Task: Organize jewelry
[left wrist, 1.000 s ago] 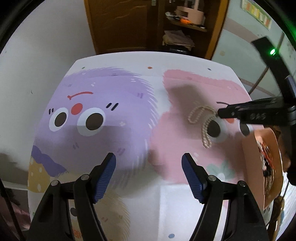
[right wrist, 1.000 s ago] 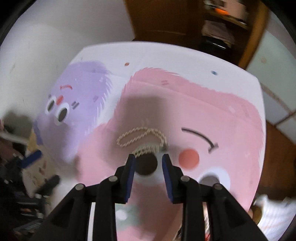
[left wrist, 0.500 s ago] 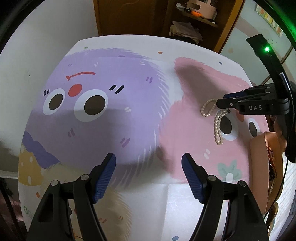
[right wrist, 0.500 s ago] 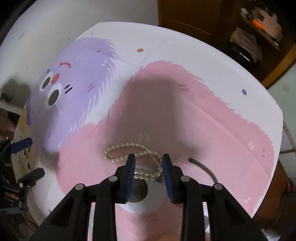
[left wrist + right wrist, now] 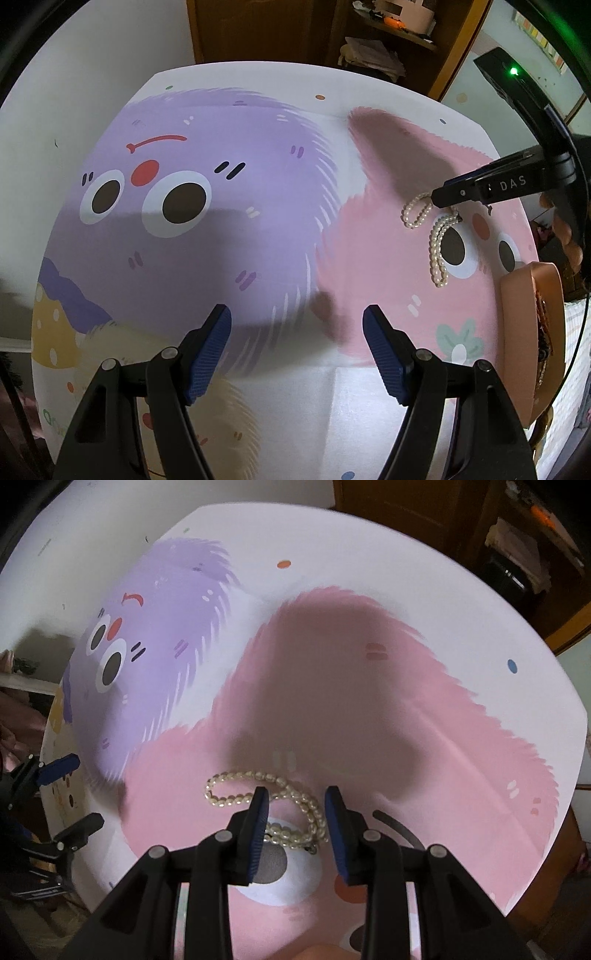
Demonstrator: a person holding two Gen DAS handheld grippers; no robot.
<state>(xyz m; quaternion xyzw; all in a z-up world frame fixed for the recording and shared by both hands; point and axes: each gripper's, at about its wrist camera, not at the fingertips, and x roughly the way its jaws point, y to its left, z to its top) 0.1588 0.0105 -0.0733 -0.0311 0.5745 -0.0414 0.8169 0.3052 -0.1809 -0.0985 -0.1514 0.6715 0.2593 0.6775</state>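
A pearl necklace [image 5: 258, 794] lies looped on the pink monster print of the table mat. It also shows in the left wrist view [image 5: 437, 240] at the right. My right gripper [image 5: 295, 801] is open and hangs just over the necklace, its jaws either side of the middle strands, not closed on them. In the left wrist view the right gripper [image 5: 437, 194] reaches in from the right above the necklace. My left gripper [image 5: 297, 328] is open and empty over the mat's near middle. A peach jewelry tray [image 5: 524, 295] stands at the right table edge, holding dark jewelry.
The cartoon mat [image 5: 221, 240] covers the whole table. A wooden door and shelves [image 5: 369, 40] stand behind the far edge. A white wall is at the left.
My right gripper has moved forward and lower over the necklace. The necklace has not moved. My left gripper has stayed open and shifted slightly.
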